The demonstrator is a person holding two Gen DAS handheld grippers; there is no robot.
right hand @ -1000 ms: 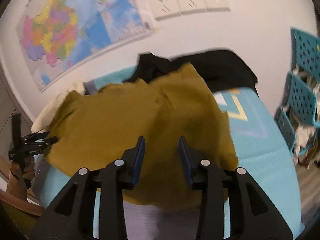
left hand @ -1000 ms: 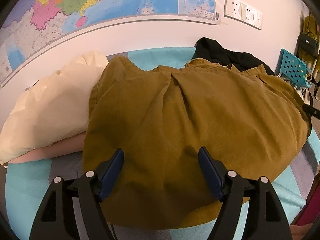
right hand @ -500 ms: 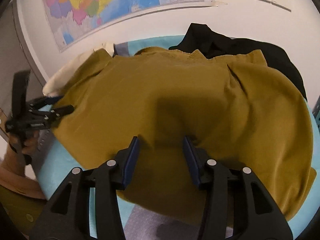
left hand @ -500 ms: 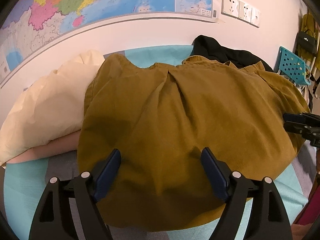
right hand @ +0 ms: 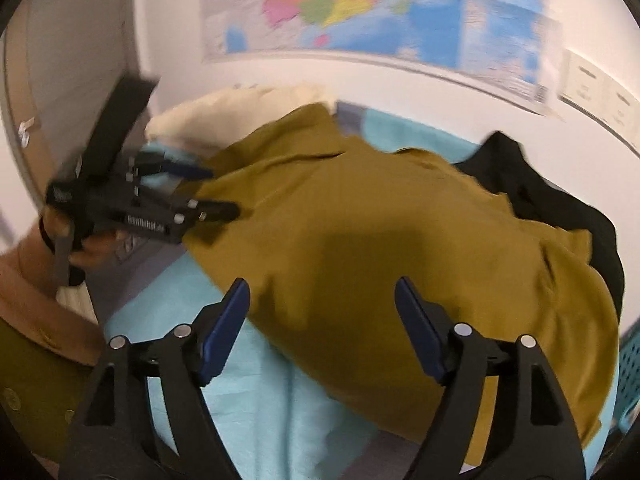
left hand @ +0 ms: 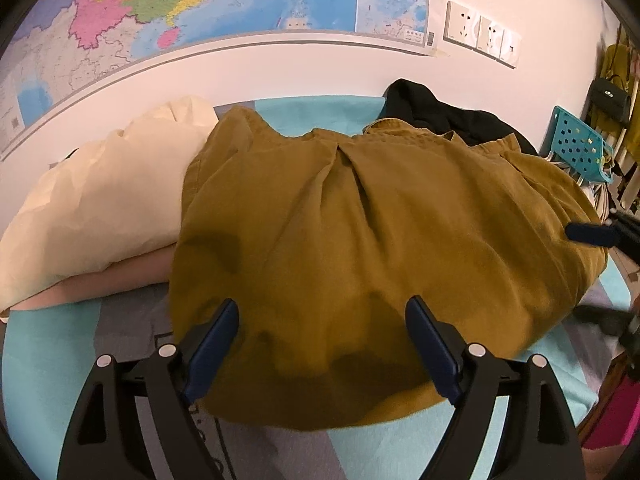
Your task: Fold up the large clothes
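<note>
A large mustard-brown cotton garment (left hand: 360, 248) lies spread out, back up, over a turquoise and grey patterned cover (left hand: 48, 364) on what looks like a bed pushed against a white wall. A pleat runs down from the garment's collar edge at the far side, and its near hem bulges toward the camera in the left wrist view.

The left gripper (left hand: 322, 344) hangs over that near hem with its blue-padded jaws spread wide and nothing pressed between them; they have just been opening a little further. The cloth lies below the gap, and contact with the pads cannot be confirmed.

The right gripper (right hand: 322, 320) sits over the garment's edge at the other side, where the fabric meets the turquoise cover. Its jaws have just been opening and now stand wide apart, gripping nothing. The right wrist view is blurred. In that view the left gripper shows at the left, held in a person's hand (right hand: 80, 240), its fingers reaching onto the garment's edge. In the left wrist view one blue finger of the right gripper pokes in at the right edge, over the garment.

A cream pillow (left hand: 100, 208) lies to the left of the garment, partly under it. A black garment (left hand: 440, 116) lies crumpled behind it by the wall. A coloured map (left hand: 200, 0) hangs on the wall beside white sockets (left hand: 480, 34).
</note>
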